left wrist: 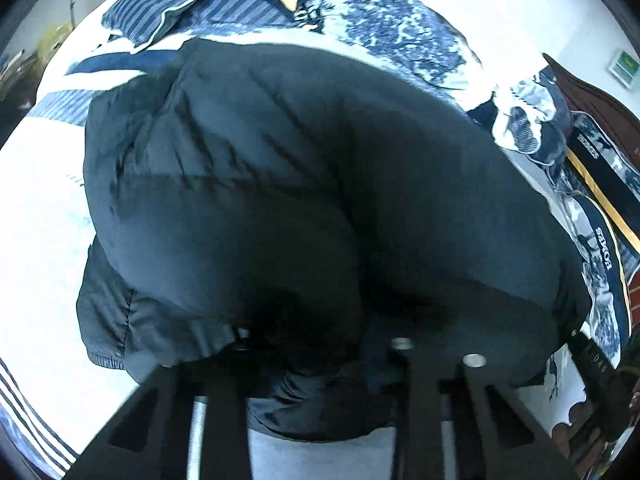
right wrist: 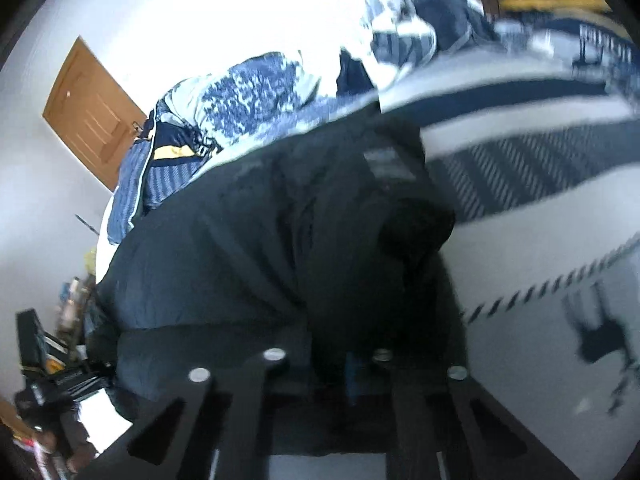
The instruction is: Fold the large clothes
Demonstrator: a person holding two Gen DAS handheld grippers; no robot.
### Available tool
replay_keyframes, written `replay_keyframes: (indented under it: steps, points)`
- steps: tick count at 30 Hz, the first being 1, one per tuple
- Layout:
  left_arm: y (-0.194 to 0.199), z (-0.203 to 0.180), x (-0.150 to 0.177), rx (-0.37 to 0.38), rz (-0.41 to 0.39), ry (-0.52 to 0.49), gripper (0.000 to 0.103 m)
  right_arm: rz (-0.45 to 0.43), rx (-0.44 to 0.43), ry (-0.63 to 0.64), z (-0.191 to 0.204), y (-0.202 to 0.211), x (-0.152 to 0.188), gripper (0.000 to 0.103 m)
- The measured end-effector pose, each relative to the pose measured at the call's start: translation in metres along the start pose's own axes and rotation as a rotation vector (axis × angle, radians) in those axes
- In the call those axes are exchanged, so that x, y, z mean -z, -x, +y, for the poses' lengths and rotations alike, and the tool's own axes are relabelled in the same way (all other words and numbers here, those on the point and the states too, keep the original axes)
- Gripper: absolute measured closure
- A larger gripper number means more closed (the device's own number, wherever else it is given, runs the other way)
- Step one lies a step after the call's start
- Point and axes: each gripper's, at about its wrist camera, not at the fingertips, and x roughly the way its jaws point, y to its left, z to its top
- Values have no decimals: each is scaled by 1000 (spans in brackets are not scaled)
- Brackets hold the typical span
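A large dark puffy jacket (left wrist: pixel 260 180) lies spread on a bed with white and blue bedding (left wrist: pixel 40 240). It fills most of the left wrist view. My left gripper (left wrist: pixel 320 360) sits at the jacket's near edge, shut on a bunch of its fabric that hides the fingertips. In the right wrist view the same jacket (right wrist: pixel 240 260) rises in a dark fold. My right gripper (right wrist: pixel 328 364) is shut on the jacket's fabric, which covers the gap between the fingers.
A striped blue pillow (left wrist: pixel 200 4) and a crumpled patterned blanket (left wrist: pixel 400 32) lie beyond the jacket. A brown headboard (left wrist: pixel 592 96) stands at the right. A wooden door (right wrist: pixel 92 112) and cluttered items (right wrist: pixel 52 352) are beside the bed. Striped bedding (right wrist: pixel 540 184) stretches to the right.
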Motion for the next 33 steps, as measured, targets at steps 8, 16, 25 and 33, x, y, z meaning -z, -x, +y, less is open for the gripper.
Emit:
replay_keyframes:
  steps: [8,16,25,33]
  points:
    - [-6,-10,-7,-13,2,-28,84,-113,25,19,2,40,-12,96]
    - [4,-26,2,-14,-47,-78,42,-69,24,-52,-6,29,-13,94]
    - [11,-23,2,56,-101,-22,30,-126,159,7,11,51,-1,91]
    - [29,-16,13,98,-143,-6,23,-164,204,46,23,65,0,90]
